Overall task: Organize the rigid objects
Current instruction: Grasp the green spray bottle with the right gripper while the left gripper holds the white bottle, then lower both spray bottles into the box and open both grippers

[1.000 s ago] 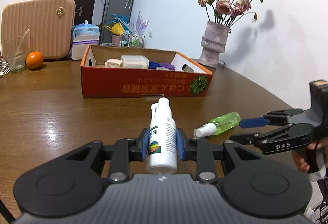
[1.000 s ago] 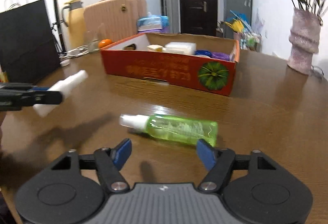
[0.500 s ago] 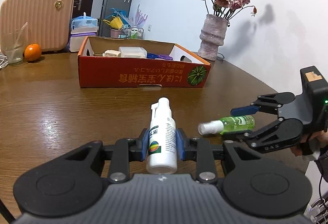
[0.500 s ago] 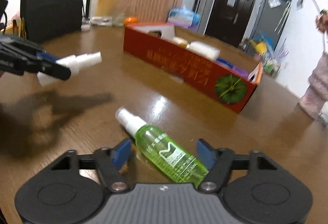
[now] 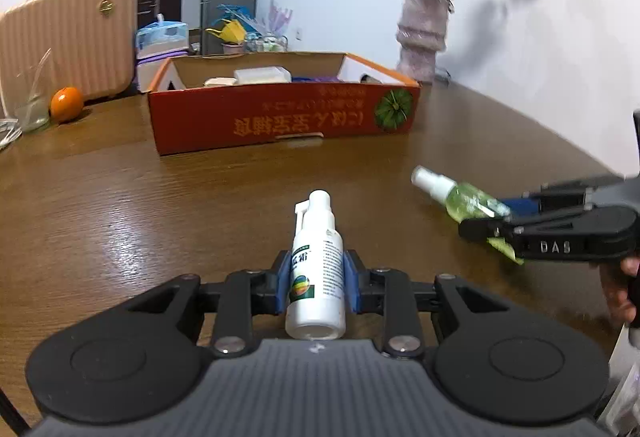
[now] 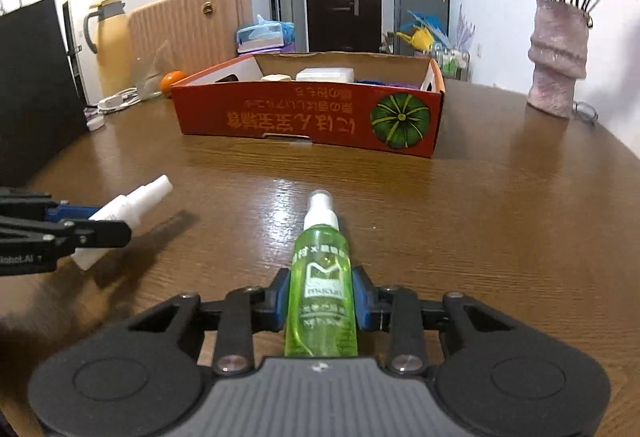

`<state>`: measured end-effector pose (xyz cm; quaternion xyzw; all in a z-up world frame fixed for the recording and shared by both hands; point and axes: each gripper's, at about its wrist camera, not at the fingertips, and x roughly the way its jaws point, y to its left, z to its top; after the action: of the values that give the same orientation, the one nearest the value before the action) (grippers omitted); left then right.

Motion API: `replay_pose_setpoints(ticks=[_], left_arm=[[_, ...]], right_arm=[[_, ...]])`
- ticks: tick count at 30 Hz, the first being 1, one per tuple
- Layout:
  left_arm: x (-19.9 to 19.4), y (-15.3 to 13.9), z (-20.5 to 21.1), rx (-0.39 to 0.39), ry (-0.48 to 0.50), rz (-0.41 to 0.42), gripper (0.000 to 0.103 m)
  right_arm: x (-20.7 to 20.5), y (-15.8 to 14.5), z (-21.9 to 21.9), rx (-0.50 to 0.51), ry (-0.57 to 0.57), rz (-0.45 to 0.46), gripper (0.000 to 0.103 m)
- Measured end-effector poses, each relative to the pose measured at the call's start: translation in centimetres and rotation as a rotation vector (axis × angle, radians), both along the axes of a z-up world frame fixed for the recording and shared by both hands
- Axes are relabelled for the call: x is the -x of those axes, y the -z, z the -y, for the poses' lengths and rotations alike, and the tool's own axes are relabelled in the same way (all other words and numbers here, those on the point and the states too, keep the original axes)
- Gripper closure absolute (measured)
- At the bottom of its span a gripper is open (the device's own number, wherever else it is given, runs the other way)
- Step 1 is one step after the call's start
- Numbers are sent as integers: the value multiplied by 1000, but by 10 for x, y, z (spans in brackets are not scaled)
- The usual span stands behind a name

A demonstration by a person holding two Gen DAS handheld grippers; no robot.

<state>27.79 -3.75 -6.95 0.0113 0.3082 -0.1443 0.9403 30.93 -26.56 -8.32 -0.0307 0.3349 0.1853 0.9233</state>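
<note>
My left gripper (image 5: 316, 279) is shut on a white spray bottle (image 5: 318, 257), nozzle pointing away, held over the brown table (image 5: 120, 217). My right gripper (image 6: 322, 297) is closing its jaws on a green spray bottle (image 6: 322, 277), and the blue pads press its sides. In the left wrist view the green bottle (image 5: 466, 197) sits in the right gripper (image 5: 492, 221) at the right. Seen from the right wrist, the white bottle (image 6: 132, 203) is in the left gripper (image 6: 100, 225) at the left. An orange cardboard box (image 6: 304, 117) with several items stands further back.
A pink vase (image 6: 558, 61) with dried flowers stands at the back right. A pink suitcase (image 5: 68, 37), an orange (image 5: 66, 103) and a glass (image 5: 34, 105) are at the back left. A black bag (image 6: 32, 85) and white cables (image 6: 116, 101) lie along the left edge.
The right gripper's jaws have shut on the green bottle, which now points straight away between them. The left gripper, with its white bottle, has sunk a little.
</note>
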Motion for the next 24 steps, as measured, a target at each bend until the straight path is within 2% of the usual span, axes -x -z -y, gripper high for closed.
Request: replay_pose_setpoints(ticks=[6,10,15,19,22,24], left_arm=[[1,5,0,1,-21,-6,75],[12,-8,-3,24,-35,74,75],[17,-37,-6,39,-31,155,75],[-13,-63,-7,60,-23,196,75],[-53,-77,-3,43,-2,221,75],[-89,-83,1,17,-4,205,75]], right_arm=[[9,0,-3,-29,24,15,73],[19,-4,-4,-50,29,57,73],[28,-30,-2,-95,22,135,73],[3,-58,1,-102,2,187,73],[-37,-77,1,-64,5,214,73],[-73,-85,3,-49,17,205,73]])
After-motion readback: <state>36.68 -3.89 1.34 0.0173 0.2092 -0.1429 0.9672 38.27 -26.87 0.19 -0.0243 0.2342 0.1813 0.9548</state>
